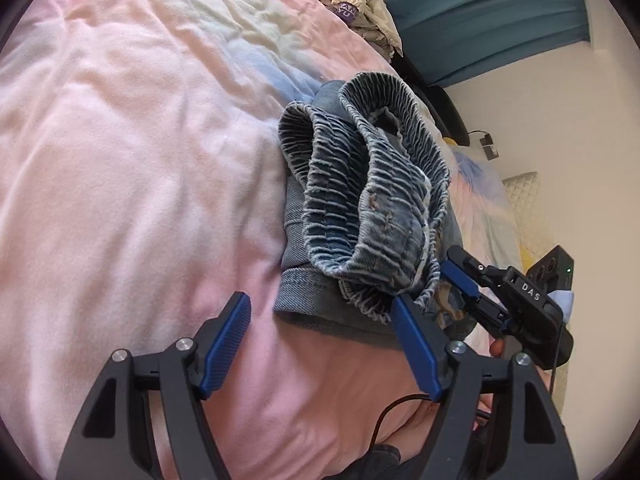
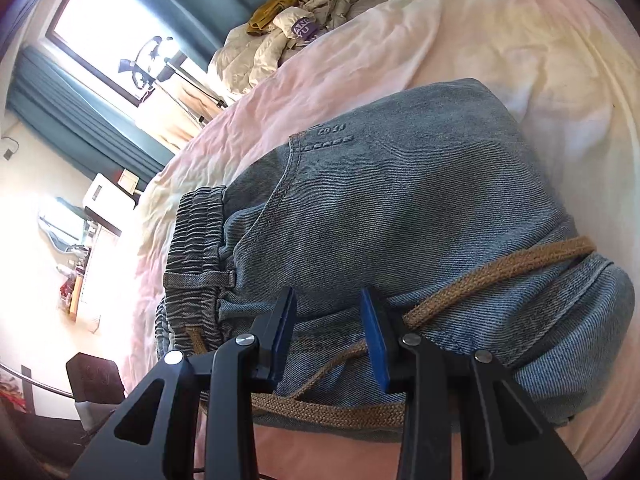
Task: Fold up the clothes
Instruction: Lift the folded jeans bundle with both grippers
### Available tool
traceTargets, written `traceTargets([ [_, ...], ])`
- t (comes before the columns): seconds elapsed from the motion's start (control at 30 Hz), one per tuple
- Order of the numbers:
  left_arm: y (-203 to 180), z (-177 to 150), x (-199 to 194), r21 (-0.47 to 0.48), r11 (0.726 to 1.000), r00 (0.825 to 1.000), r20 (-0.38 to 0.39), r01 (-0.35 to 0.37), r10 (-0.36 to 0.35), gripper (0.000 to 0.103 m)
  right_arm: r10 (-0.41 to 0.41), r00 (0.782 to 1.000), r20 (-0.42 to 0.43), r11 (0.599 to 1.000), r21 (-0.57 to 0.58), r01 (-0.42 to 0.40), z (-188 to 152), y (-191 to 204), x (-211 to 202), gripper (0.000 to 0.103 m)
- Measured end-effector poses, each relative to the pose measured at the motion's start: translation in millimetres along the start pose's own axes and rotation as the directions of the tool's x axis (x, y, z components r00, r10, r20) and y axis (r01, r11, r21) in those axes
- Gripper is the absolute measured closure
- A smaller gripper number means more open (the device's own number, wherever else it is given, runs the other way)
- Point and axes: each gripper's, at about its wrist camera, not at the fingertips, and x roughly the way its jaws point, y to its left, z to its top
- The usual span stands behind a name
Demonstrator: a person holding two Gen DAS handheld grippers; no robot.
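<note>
In the left wrist view, pink bedding (image 1: 120, 160) fills the left and centre of the frame. At the bottom, the left gripper (image 1: 320, 340) has its jaws spread wide, holding nothing; its left pad hangs over bare bedding and its right pad sits at the near edge of the jeans (image 1: 360, 208). The jeans lie folded in a stack right of centre, with the gathered elastic waistband (image 1: 340, 184) bunched on top. At the upper centre, a heap of pale clothes (image 1: 360, 0) lies at the far edge of the bed, with a teal curtain (image 1: 480, 12) behind it at the upper right. At the lower right, the right gripper (image 1: 460, 276) reaches in to the jeans' right edge; its blue pads look close together at the fabric, though this view does not settle whether they pinch it.

In the right wrist view, a bright window (image 2: 112, 40) and the curtain (image 2: 80, 120) take the upper left, and a cluttered desk (image 2: 88, 240) sits at the far left. The clothes heap (image 2: 288, 32) lies at the upper centre on the bedding (image 2: 520, 40). The jeans (image 2: 400, 200) fill the centre and right, with the waistband (image 2: 196, 248) at their left end. At the bottom centre, the right gripper (image 2: 328, 332) is partly open with denim between the pads; neither pad is plainly pressed against it. A tan drawstring (image 2: 500, 268) runs from the right side down past the right pad and loops under the gripper.
</note>
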Motion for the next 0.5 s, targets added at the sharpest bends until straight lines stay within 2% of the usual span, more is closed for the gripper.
traceTargets([
  [0.1, 6, 6, 8, -0.061, 0.998, 1.0, -0.013, 0.021, -0.022, 0.028, 0.004, 1.0, 0.0, 1.0, 0.004, -0.004, -2, 3, 1, 0.069],
  [0.17, 5, 12, 16, -0.07, 0.997, 0.999, -0.028, 0.027, -0.029, 0.028, 0.009, 1.0, 0.0, 1.0, 0.008, -0.009, -1, 4, 1, 0.069],
  [0.37, -25, 22, 40, 0.025, 0.999, 0.996, -0.081, -0.023, 0.025, 0.03, 0.066, 0.997, 0.04, 0.996, 0.061, -0.068, 7, -10, -23, 0.069],
  [0.43, -33, 24, 47, 0.063, 0.996, 0.994, -0.091, -0.056, 0.061, 0.03, 0.048, 0.995, 0.091, 0.997, 0.061, -0.054, 15, -16, -42, 0.069],
  [0.5, -32, 27, 52, 0.062, 0.997, 0.993, -0.101, -0.047, 0.053, 0.03, 0.009, 0.99, 0.14, 0.999, 0.047, -0.015, 26, -23, -60, 0.069],
])
